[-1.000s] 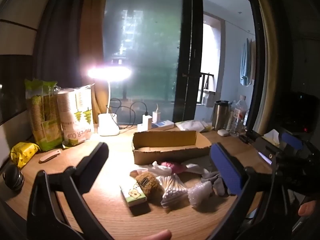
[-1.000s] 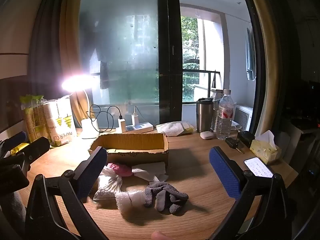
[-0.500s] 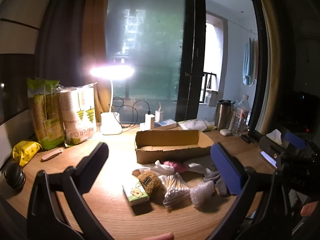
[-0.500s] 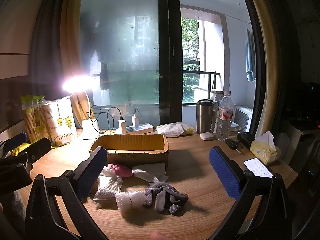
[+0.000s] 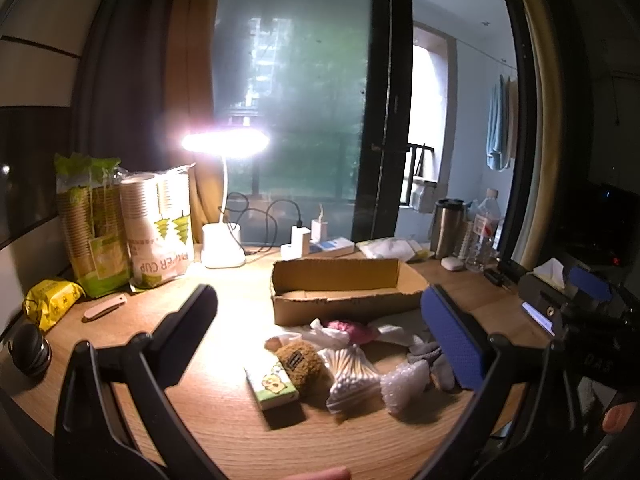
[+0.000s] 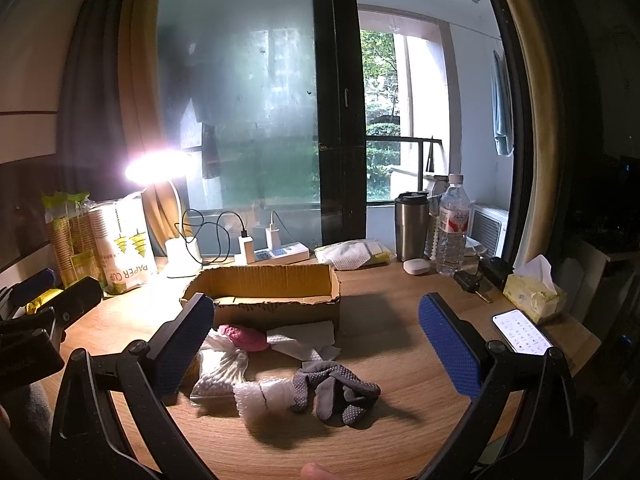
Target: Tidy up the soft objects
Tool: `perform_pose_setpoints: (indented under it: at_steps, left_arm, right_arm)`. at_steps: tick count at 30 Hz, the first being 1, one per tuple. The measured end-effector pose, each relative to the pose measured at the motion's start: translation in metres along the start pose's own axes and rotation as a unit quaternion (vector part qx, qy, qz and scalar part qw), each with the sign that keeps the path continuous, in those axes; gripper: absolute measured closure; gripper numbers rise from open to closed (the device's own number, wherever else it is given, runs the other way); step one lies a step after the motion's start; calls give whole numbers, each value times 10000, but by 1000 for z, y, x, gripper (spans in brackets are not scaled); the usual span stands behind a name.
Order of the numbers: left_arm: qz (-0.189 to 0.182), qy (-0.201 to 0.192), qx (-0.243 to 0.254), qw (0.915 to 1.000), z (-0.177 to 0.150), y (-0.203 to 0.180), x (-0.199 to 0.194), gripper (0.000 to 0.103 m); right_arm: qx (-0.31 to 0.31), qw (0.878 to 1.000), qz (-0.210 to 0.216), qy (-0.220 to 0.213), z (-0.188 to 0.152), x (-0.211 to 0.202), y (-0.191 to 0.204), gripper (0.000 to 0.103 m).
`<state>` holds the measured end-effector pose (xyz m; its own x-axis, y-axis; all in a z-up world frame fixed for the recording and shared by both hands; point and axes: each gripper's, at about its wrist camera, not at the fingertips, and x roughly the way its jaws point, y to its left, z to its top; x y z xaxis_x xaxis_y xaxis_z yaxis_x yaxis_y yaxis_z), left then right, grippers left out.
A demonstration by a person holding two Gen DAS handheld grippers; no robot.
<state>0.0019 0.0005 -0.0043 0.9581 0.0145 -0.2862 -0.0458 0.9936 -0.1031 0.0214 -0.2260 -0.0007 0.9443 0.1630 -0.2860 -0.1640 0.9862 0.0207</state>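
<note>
Through my left view, my left tongs (image 5: 320, 328) stay spread apart and have edged nearer the soft pile (image 5: 344, 364) before the box (image 5: 340, 296); my right view shows my right tongs (image 6: 320, 344) unchanged, apart above the gloves (image 6: 336, 390) on the table (image 6: 400, 360).

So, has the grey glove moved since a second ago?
No. The grey glove lies as before, in front of the cardboard box, by its right corner.
</note>
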Motion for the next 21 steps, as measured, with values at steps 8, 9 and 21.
perform_pose_setpoints:
  at_steps: [8, 9, 21]
  left_arm:
    - [12, 9, -53, 10000, -1, 2, 0, 0]
    - [13, 10, -49, 10000, 0, 2, 0, 0]
    - [16, 0, -52, 10000, 0, 2, -1, 0]
  right_arm:
    - [3, 10000, 5, 18, -1, 2, -1, 0]
    - [-5, 10000, 4, 20, -1, 2, 0, 0]
    - [-6, 10000, 6, 17, -1, 2, 0, 0]
